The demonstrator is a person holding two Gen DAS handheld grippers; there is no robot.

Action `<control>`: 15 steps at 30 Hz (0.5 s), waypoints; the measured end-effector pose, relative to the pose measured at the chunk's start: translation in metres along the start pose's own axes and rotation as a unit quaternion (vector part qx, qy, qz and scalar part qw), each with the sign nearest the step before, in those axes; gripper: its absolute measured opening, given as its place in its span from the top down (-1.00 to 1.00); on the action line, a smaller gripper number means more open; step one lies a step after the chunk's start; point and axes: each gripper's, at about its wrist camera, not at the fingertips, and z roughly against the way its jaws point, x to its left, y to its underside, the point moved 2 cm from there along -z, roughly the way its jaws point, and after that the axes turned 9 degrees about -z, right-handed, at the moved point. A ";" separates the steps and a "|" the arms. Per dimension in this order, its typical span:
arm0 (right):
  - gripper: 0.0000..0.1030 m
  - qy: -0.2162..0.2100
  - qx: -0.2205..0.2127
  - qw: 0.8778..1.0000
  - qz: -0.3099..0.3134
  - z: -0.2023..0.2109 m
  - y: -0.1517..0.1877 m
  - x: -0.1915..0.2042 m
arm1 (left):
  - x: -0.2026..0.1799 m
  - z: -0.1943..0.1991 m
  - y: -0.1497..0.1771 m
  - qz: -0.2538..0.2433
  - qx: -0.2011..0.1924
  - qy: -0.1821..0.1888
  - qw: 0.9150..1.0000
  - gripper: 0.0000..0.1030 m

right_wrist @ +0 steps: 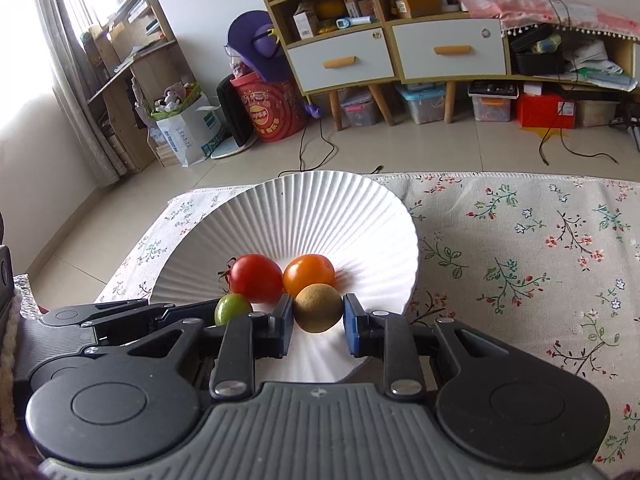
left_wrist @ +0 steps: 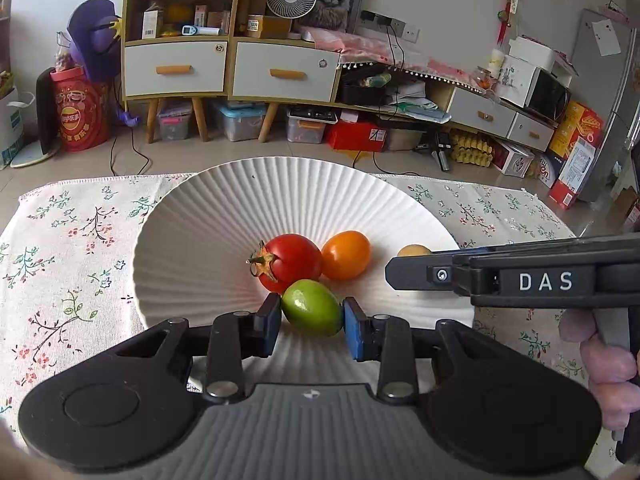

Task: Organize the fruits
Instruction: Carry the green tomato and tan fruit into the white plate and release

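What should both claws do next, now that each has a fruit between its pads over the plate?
Probably open both and back off. The left claw grips the green fruit and the right claw the brown fruit, both low over the white plate beside the red tomato and orange fruit. Whether they touch it is unclear.

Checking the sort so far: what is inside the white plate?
The white plate holds a red tomato, an orange tomato, a green fruit between the left gripper fingers, and a brown fruit between the right gripper fingers. The grippers cover the plate's near rim.
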 end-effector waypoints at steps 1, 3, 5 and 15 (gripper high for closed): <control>0.54 0.001 0.001 1.000 0.001 -0.001 0.000 0.001 | 0.000 0.000 0.000 0.000 -0.001 -0.002 1.000 0.44; 0.54 0.002 0.001 1.000 0.006 -0.004 0.000 0.002 | 0.000 -0.003 -0.002 0.000 -0.002 0.000 1.000 0.44; 0.54 0.003 0.002 1.000 0.004 -0.007 -0.002 0.003 | 0.000 -0.004 -0.003 -0.002 -0.002 0.000 1.000 0.44; 0.54 0.004 0.003 1.000 -0.003 -0.014 -0.003 0.006 | -0.003 -0.009 -0.006 -0.009 0.000 0.000 1.000 0.42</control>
